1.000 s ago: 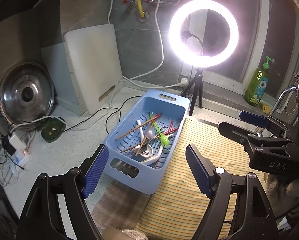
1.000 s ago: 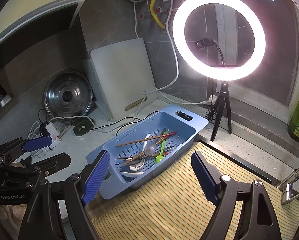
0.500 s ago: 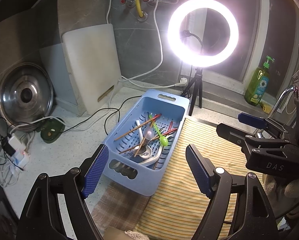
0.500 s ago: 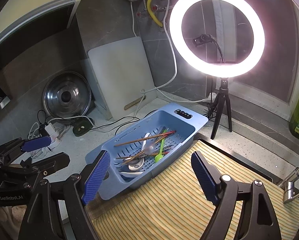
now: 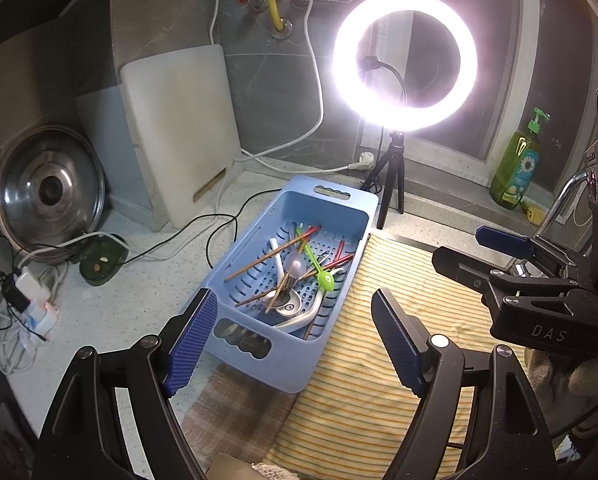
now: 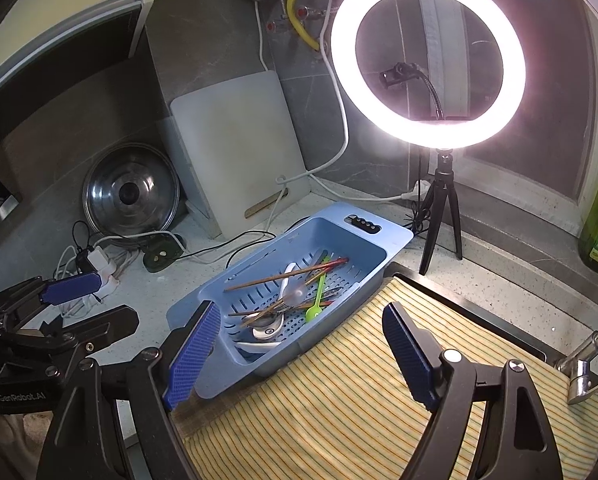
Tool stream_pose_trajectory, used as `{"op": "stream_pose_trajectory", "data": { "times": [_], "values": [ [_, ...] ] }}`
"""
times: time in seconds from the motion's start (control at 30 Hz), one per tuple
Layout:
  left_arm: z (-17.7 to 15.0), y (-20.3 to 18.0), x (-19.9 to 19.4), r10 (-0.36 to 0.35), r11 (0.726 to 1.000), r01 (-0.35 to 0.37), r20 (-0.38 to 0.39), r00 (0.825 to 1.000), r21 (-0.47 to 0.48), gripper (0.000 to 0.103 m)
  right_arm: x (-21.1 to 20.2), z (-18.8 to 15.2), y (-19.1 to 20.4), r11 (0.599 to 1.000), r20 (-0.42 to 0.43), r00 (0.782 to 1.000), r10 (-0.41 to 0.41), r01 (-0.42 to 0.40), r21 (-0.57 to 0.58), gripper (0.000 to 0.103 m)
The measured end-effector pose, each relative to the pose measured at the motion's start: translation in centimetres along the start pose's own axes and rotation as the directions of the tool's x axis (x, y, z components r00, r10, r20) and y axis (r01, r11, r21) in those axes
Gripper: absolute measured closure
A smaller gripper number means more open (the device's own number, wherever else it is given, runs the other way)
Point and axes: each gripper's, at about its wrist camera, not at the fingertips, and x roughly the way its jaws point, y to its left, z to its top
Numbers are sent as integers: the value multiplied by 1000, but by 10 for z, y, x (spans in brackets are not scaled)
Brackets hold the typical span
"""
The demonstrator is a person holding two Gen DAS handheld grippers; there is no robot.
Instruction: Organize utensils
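A blue slotted basket (image 5: 345, 204) (image 6: 383, 240) stands on the counter beside a yellow striped cloth (image 5: 379, 380) (image 6: 359, 400). It holds a jumble of utensils: brown chopsticks (image 5: 267, 258) (image 6: 283, 276), a green plastic spoon (image 5: 323, 278) (image 6: 314, 309), white spoons and metal spoons (image 5: 289, 306). My left gripper (image 5: 295, 344) is open and empty, held above the basket's near end. My right gripper (image 6: 299, 350) is open and empty, above the basket's near corner and the cloth. Each gripper shows at the edge of the other's view.
A lit ring light on a black tripod (image 5: 391, 196) (image 6: 439, 216) stands behind the basket. A white cutting board (image 5: 179, 132) and a steel pot lid (image 5: 47, 192) lean on the wall. Cables and a power strip (image 5: 27, 300) lie at left. A green soap bottle (image 5: 517, 168) and a tap (image 6: 587, 356) are at right.
Both grippers have drifted slightly; the scene sits a little lower and closer in the right wrist view. Both stay open and empty. Nothing in the basket has moved.
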Motion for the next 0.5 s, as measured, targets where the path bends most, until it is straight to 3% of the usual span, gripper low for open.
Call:
{"op": "stream_pose_trajectory", "data": {
  "times": [0.5],
  "values": [
    [-3, 1, 3, 0, 1000, 0, -14, 1000, -3, 23, 1, -6, -7, 999, -19, 1000, -11, 11, 31, 23]
  ]
}}
